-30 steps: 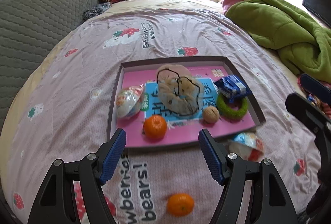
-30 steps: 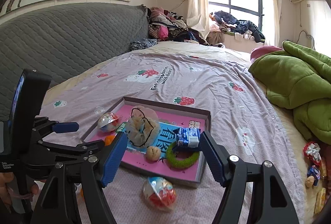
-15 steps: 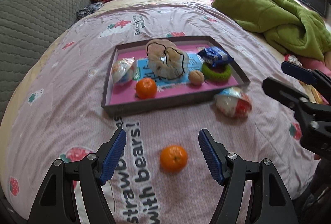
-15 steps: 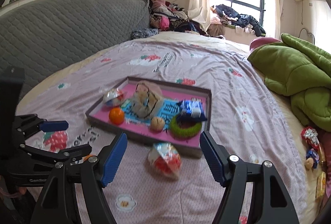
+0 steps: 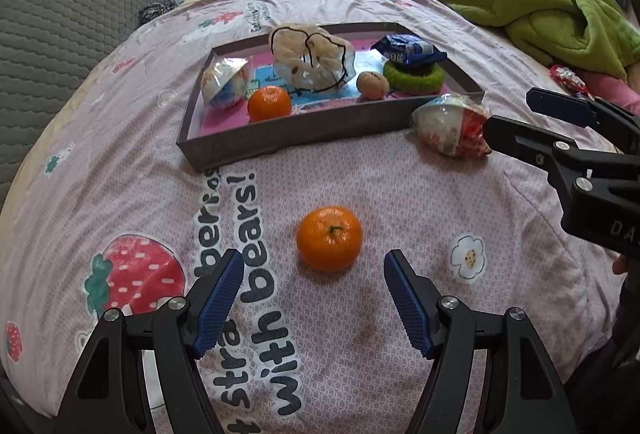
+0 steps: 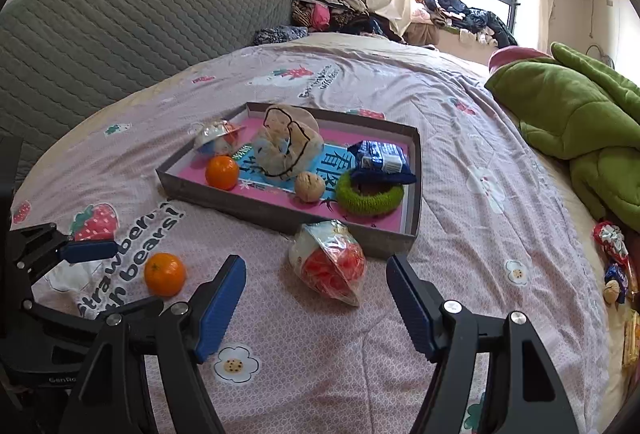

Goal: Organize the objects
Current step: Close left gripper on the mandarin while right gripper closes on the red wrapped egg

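Two items lie outside the tray on the bed, and each of my tools faces one of them.

Left wrist view: my left tool is spread wide and holds nothing. The loose orange sits on the bedspread just ahead of the fingertips, centred in the gap. The tray lies beyond it and already contains a second orange. I judge the step in hand to be the approach to a grasp; next I advance and lower until the pads flank the fruit, then close gently.

Right wrist view: my right tool is likewise spread and empty. The wrapped snack lies just ahead of it, apparently touching the tray's near wall. Its crinkled wrapper likely calls for a light pinch.
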